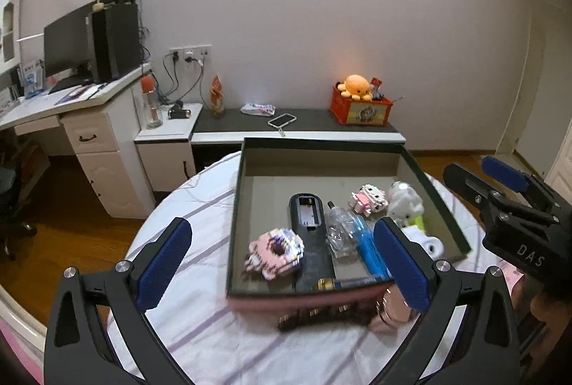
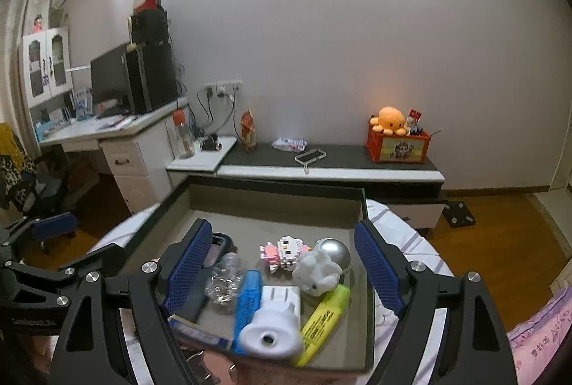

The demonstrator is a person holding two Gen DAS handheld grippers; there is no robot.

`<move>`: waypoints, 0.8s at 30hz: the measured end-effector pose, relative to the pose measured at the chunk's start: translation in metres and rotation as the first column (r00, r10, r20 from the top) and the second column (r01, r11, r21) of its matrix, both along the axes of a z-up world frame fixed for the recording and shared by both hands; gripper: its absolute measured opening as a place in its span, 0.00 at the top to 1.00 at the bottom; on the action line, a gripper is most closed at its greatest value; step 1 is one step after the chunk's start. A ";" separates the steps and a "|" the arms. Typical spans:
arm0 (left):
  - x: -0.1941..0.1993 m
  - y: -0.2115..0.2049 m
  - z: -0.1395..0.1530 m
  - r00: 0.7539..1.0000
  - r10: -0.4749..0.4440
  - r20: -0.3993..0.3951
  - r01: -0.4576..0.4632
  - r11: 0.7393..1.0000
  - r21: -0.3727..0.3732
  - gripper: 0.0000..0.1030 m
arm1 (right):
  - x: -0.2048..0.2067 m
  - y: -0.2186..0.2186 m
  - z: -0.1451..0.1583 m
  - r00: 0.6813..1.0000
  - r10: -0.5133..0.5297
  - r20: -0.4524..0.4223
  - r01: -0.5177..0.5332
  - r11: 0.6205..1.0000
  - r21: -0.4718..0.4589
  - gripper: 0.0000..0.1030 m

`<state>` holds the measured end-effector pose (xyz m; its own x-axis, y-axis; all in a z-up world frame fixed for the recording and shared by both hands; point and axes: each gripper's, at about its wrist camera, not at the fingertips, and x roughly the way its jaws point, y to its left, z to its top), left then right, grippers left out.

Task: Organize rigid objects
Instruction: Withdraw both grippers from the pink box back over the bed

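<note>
Both grippers, left gripper point(image 1: 282, 263) and right gripper point(image 2: 286, 267), hover with jaws wide, empty; the crowded tray point(image 1: 443, 202) could tip off the bench if its near edge gets nudged.

Dim room, ceiling glare at top left, warm glow on the far wall; fisheye-bent edges, near items blurred

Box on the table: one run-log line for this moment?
left gripper: open, empty | right gripper: open, empty | box: holds yellow highlighter, white plug adapter, blue marker, clear bottle
</note>
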<state>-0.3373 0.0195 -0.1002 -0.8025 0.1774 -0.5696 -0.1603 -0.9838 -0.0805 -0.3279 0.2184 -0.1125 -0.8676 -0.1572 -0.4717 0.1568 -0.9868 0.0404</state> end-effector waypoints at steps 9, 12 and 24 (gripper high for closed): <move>0.083 -0.005 0.020 0.995 -0.006 -0.104 0.004 1.000 -0.021 0.00 | 0.072 -0.008 0.024 0.997 -0.008 -0.083 0.007 1.000 -0.006 0.18; 0.107 -0.003 0.019 0.989 -0.032 -0.143 0.028 0.999 -0.028 0.00 | 0.101 -0.010 0.026 0.991 -0.026 -0.129 0.026 1.000 -0.006 0.18; 0.156 0.002 -0.001 0.987 -0.098 -0.124 0.093 0.995 -0.046 0.00 | 0.160 -0.028 0.005 0.977 -0.076 -0.198 0.097 0.991 0.096 0.00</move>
